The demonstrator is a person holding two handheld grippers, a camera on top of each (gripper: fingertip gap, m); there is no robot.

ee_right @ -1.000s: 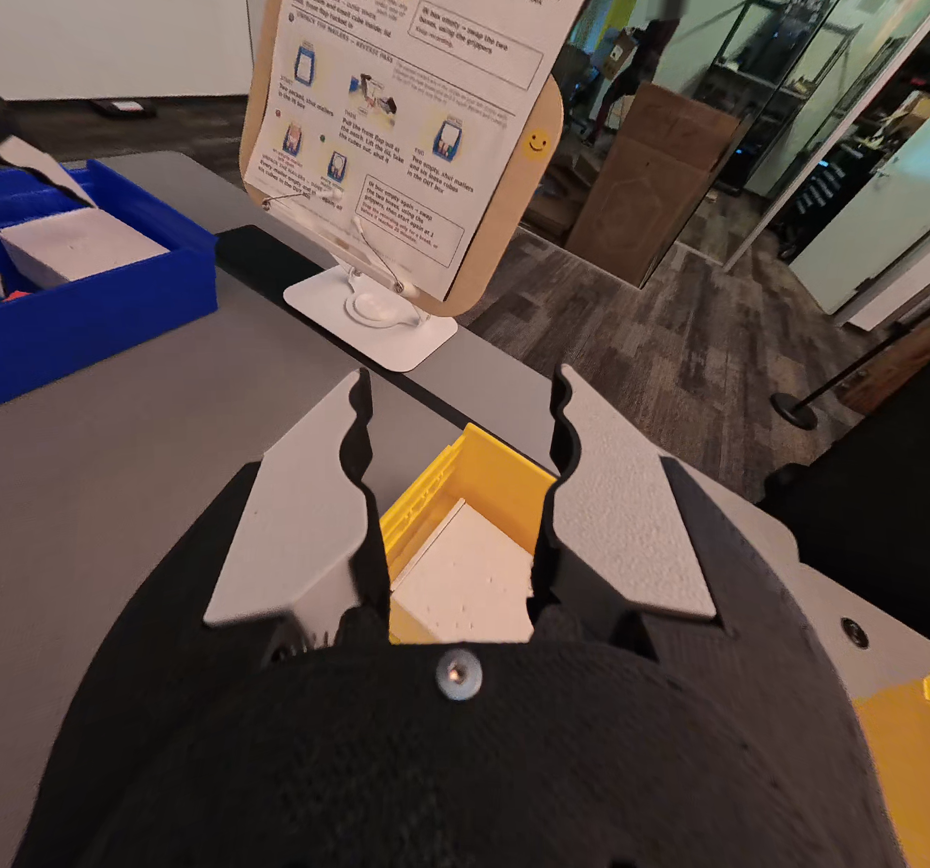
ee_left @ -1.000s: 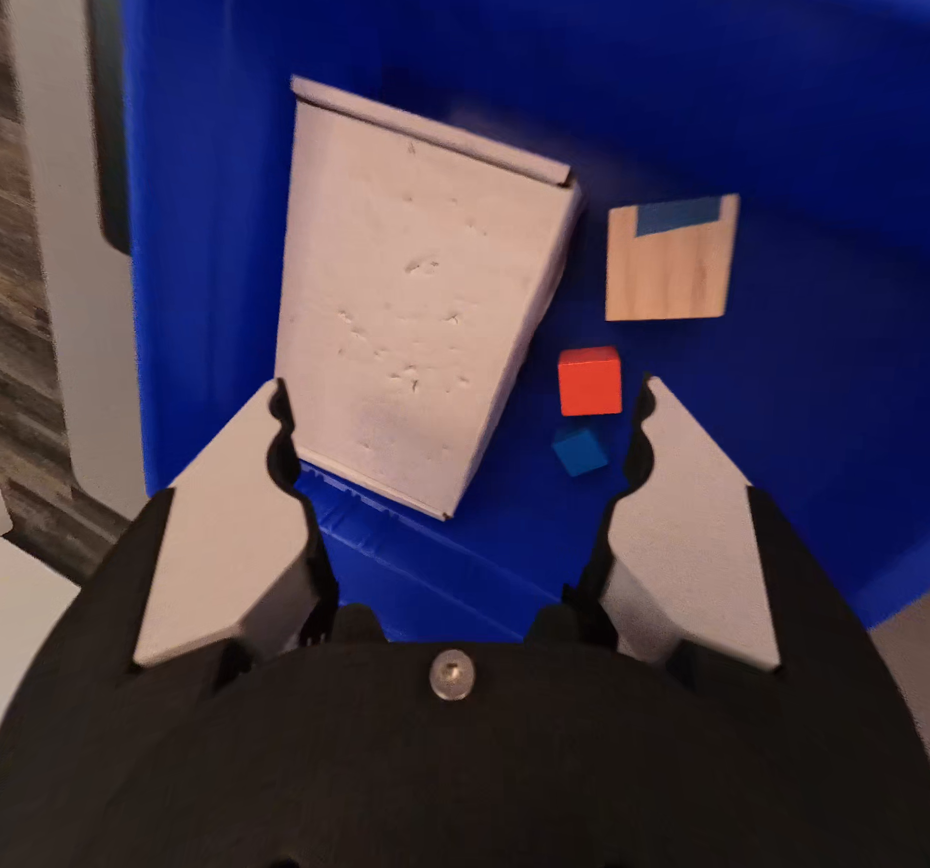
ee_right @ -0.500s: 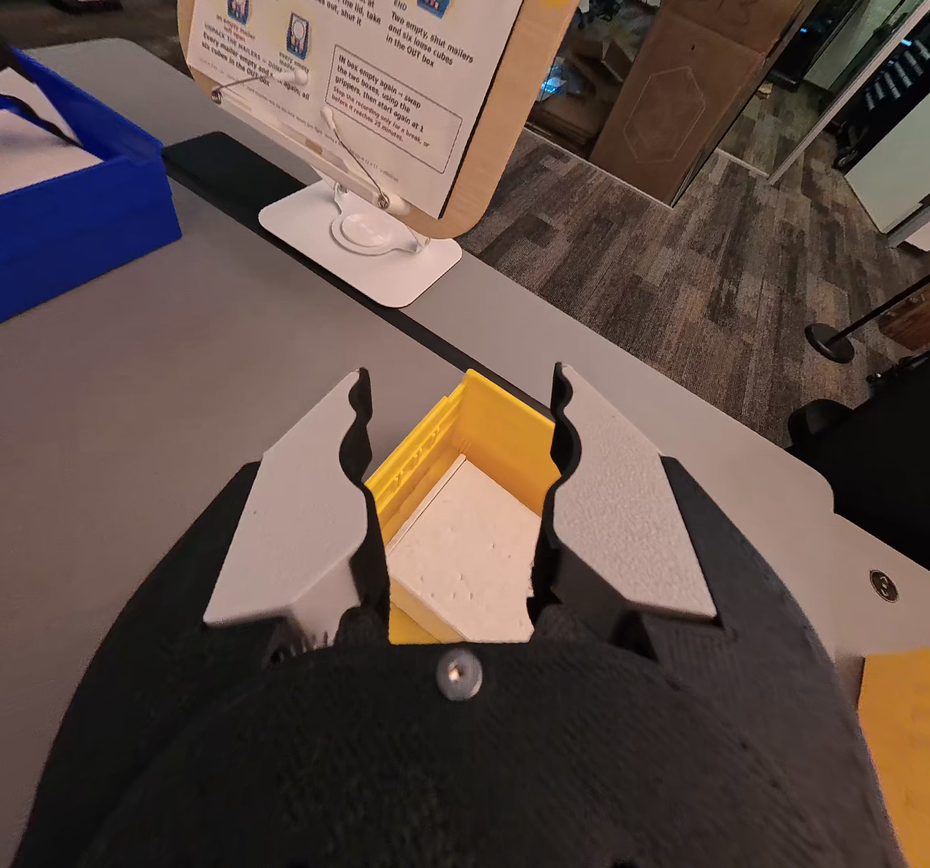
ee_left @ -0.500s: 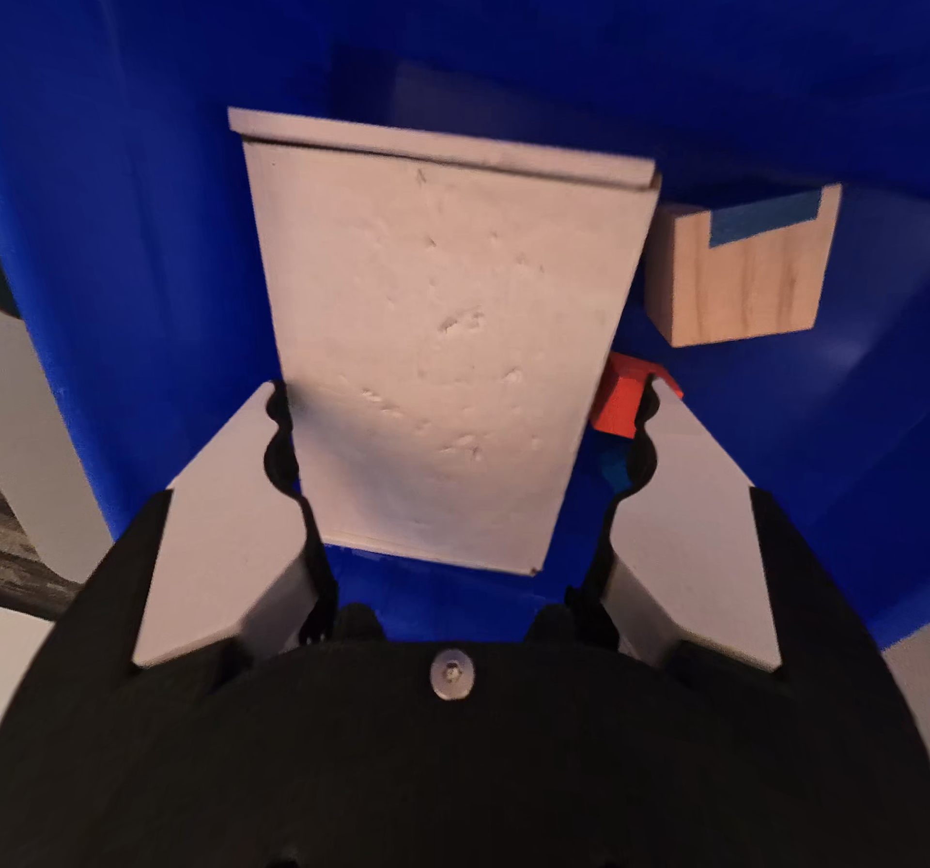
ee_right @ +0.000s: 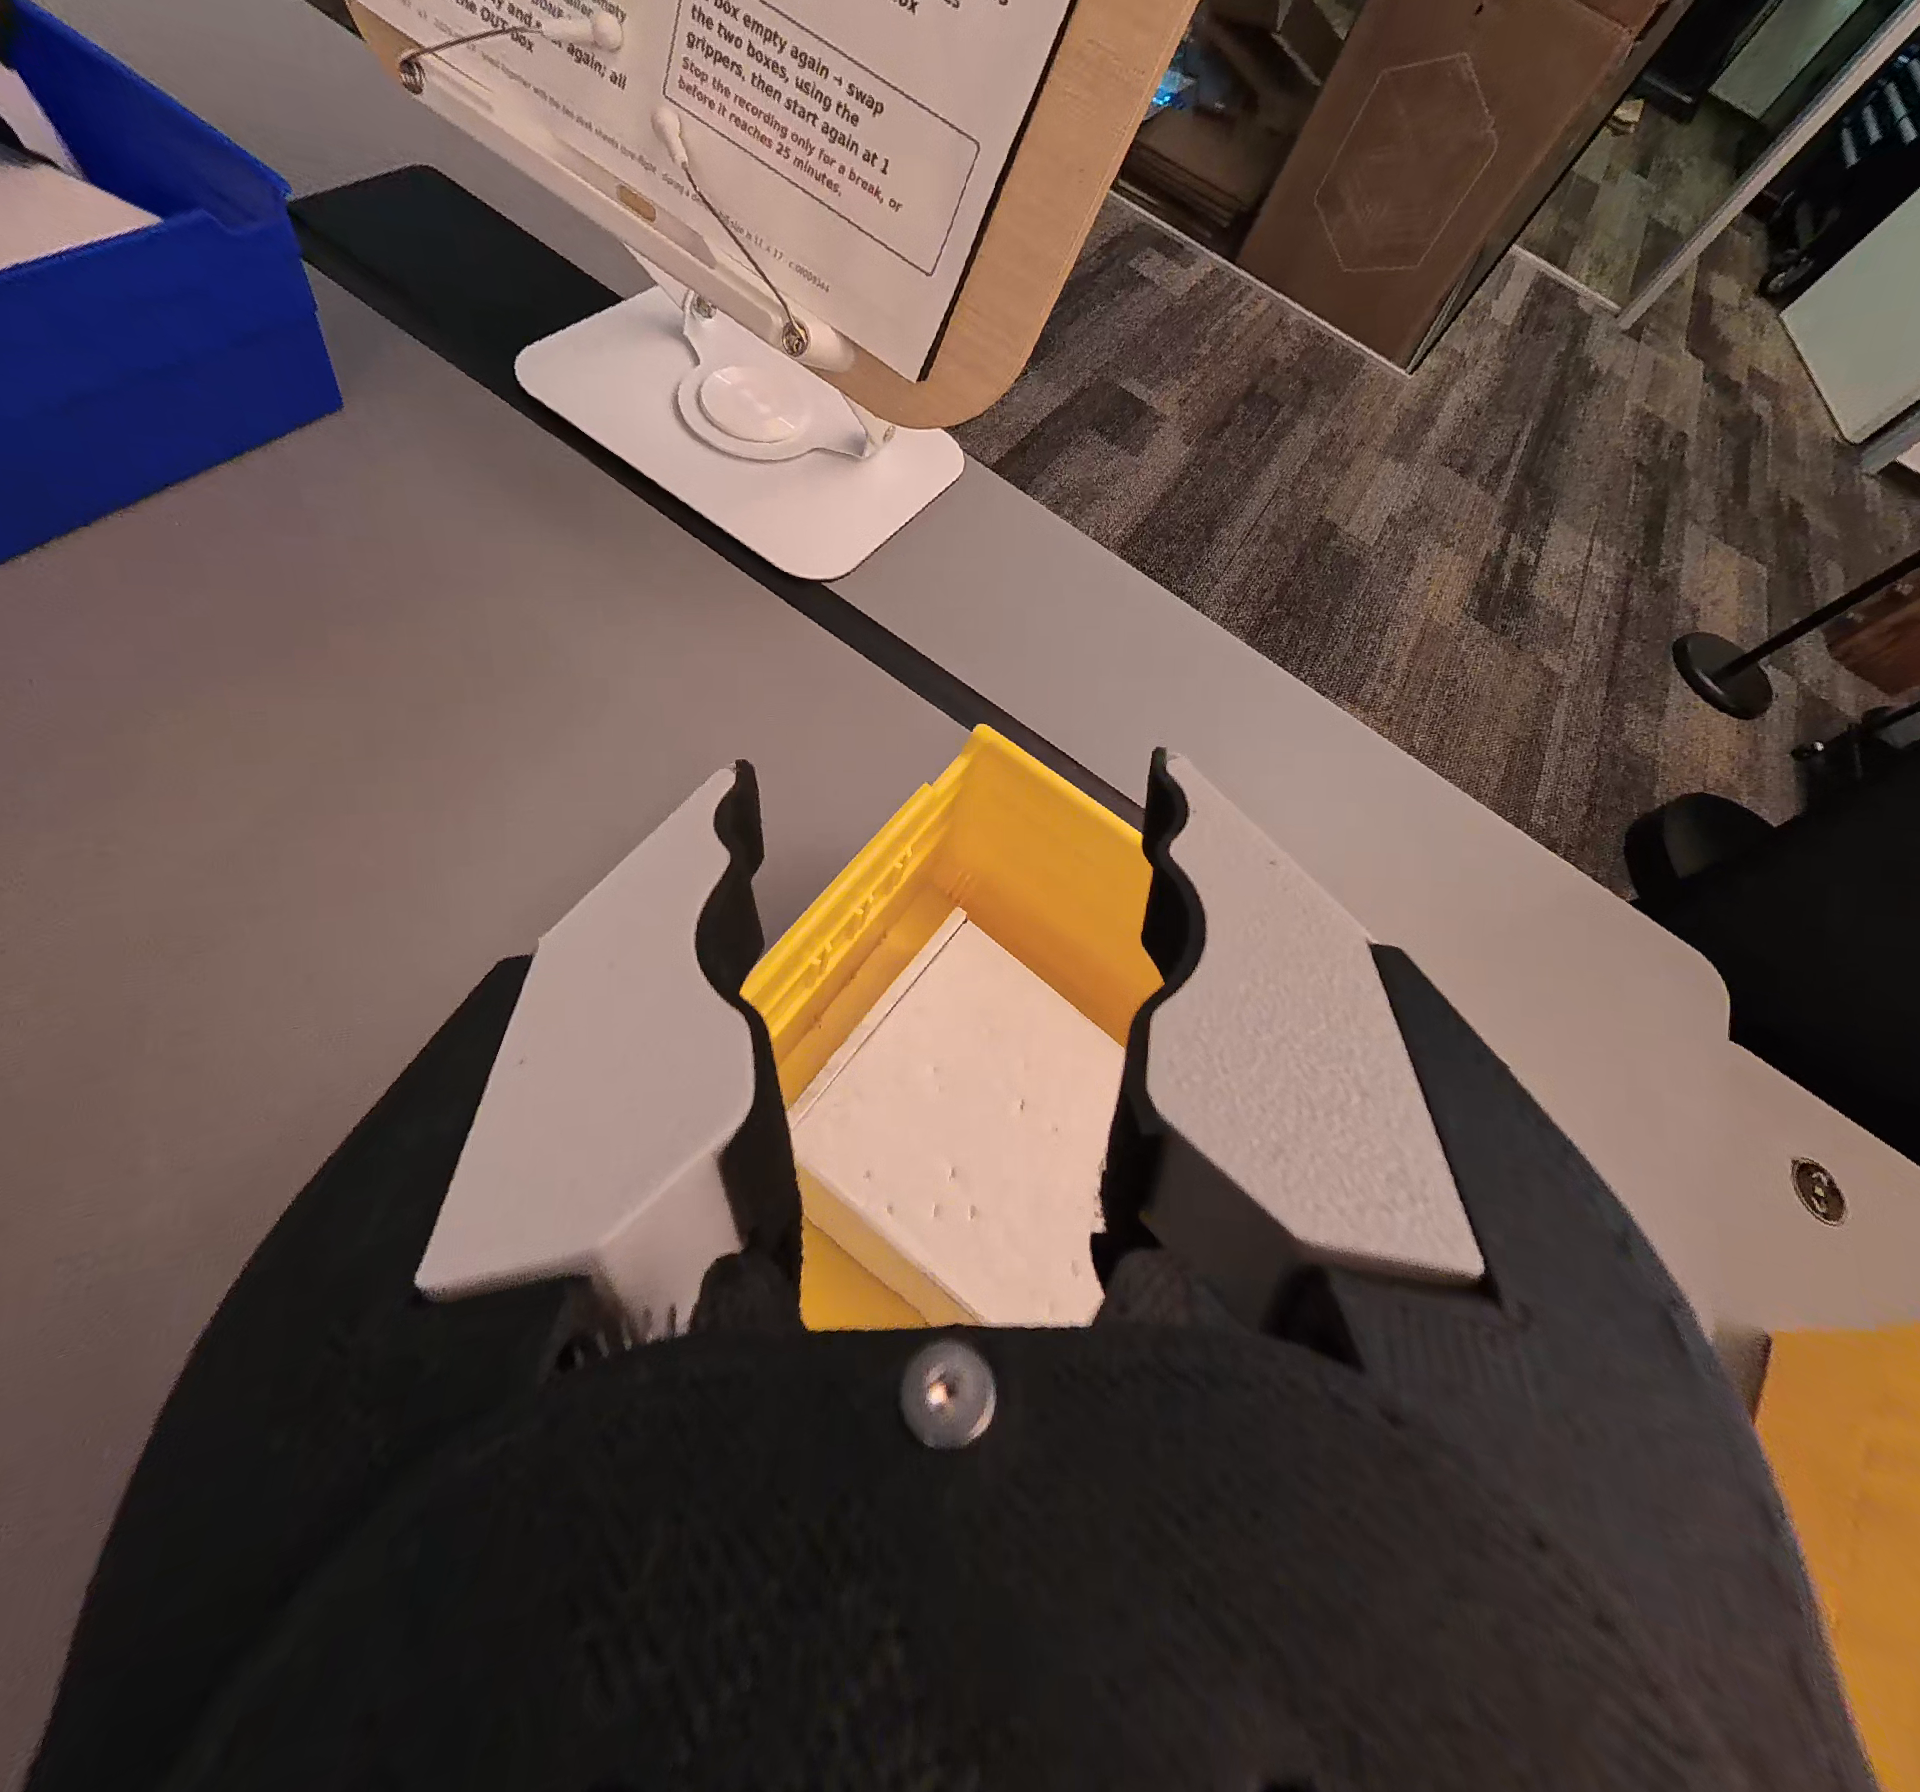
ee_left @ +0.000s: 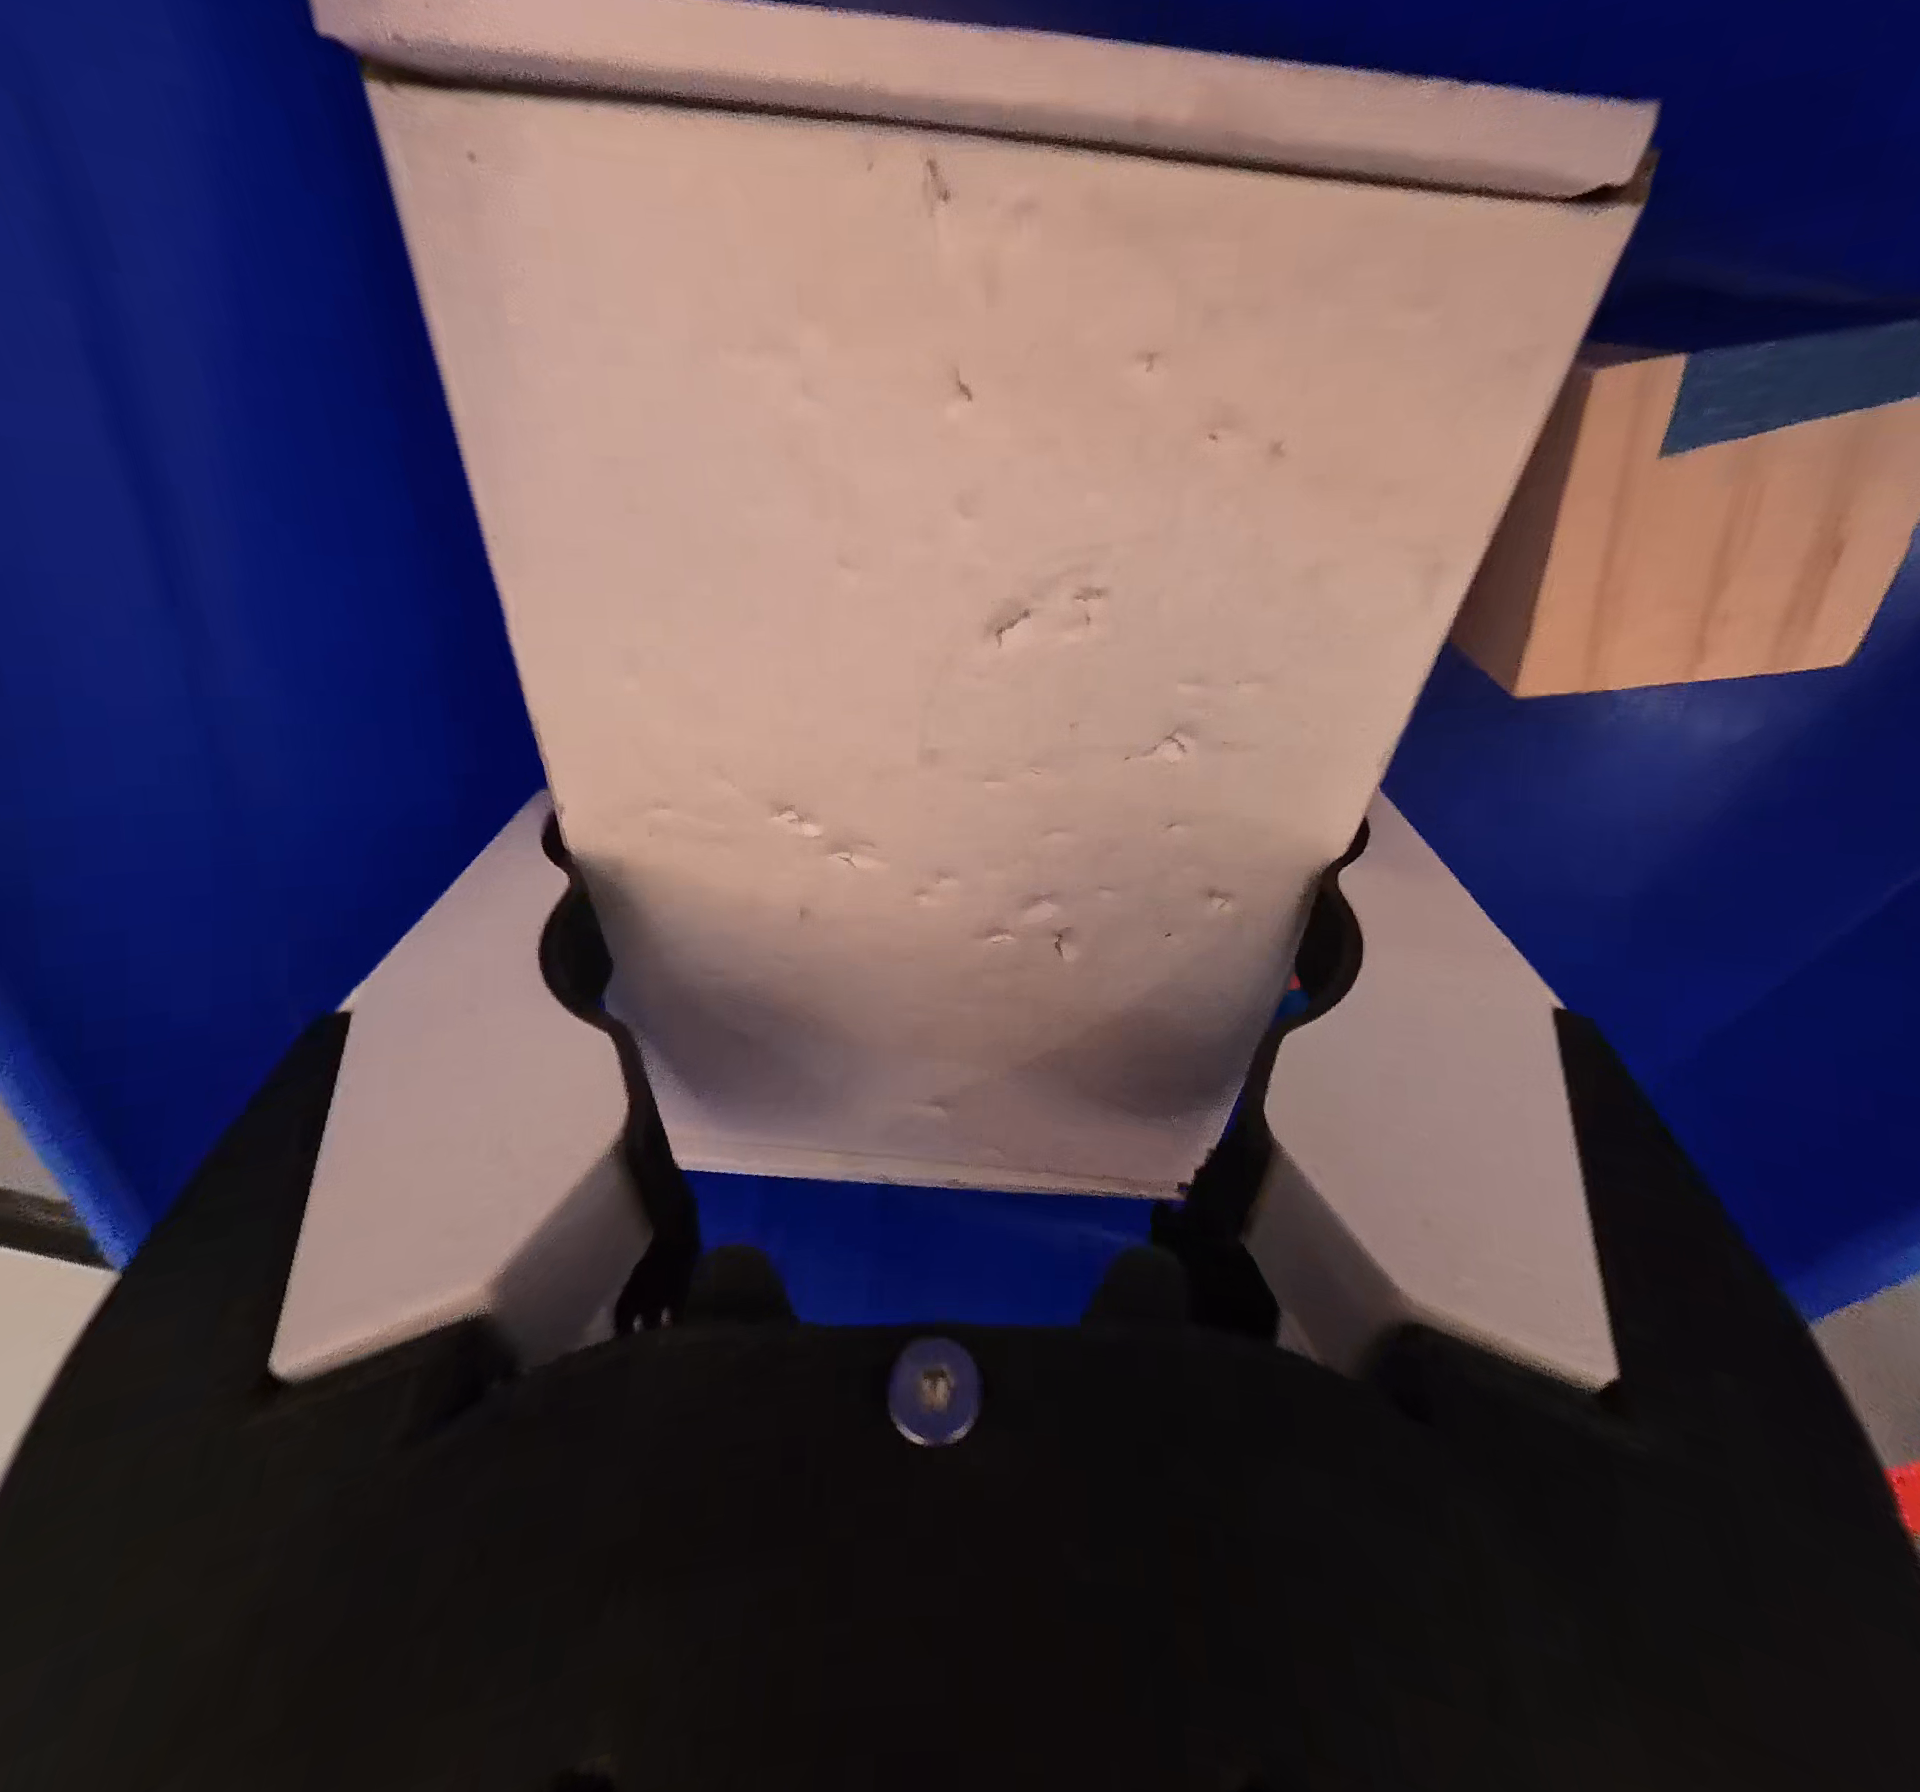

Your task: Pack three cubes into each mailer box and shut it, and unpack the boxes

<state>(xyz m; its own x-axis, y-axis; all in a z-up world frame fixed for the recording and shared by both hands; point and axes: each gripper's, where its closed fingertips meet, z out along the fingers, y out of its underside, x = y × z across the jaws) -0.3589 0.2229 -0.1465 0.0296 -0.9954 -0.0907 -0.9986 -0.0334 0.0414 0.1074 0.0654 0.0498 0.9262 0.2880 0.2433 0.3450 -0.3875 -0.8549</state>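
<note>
Left wrist view: the left gripper (ee_left: 951, 843) is lowered into a blue bin (ee_left: 208, 495). A white mailer box (ee_left: 966, 579), closed, with its lid flap folded over the far edge, is seen between the two grey fingers (ee_left: 468, 1098). Both finger pads are spread wide and lie right at the box's near side edges. Whether the pads are pressing on the cardboard or only touching it cannot be told, as the frame is slightly blurred at those edges. The box's top face is marked with many small dents. To the right of the box, a wooden block (ee_left: 1683, 558) with a strip of blue tape on its upper face is seen on the bin floor, partly hidden behind the box's right edge. A small patch of red is noted just beside the right finger, too little of it showing to say what it is.

Right wrist view: the right gripper (ee_right: 951, 786) is held above a yellow bin (ee_right: 1039, 859) on a grey table (ee_right: 364, 755). Its jaws are parted with nothing between them. A second white mailer box (ee_right: 966, 1140), also closed, is seen lying flat inside the yellow bin, below the fingers and apart from them. A printed instruction sheet on a wooden board (ee_right: 1049, 215) with a white base is set at the far table edge. The corner of the blue bin (ee_right: 156, 319) is seen at the left, well apart from the yellow bin. A tall cardboard carton (ee_right: 1455, 101) is seen on the floor beyond the table.
</note>
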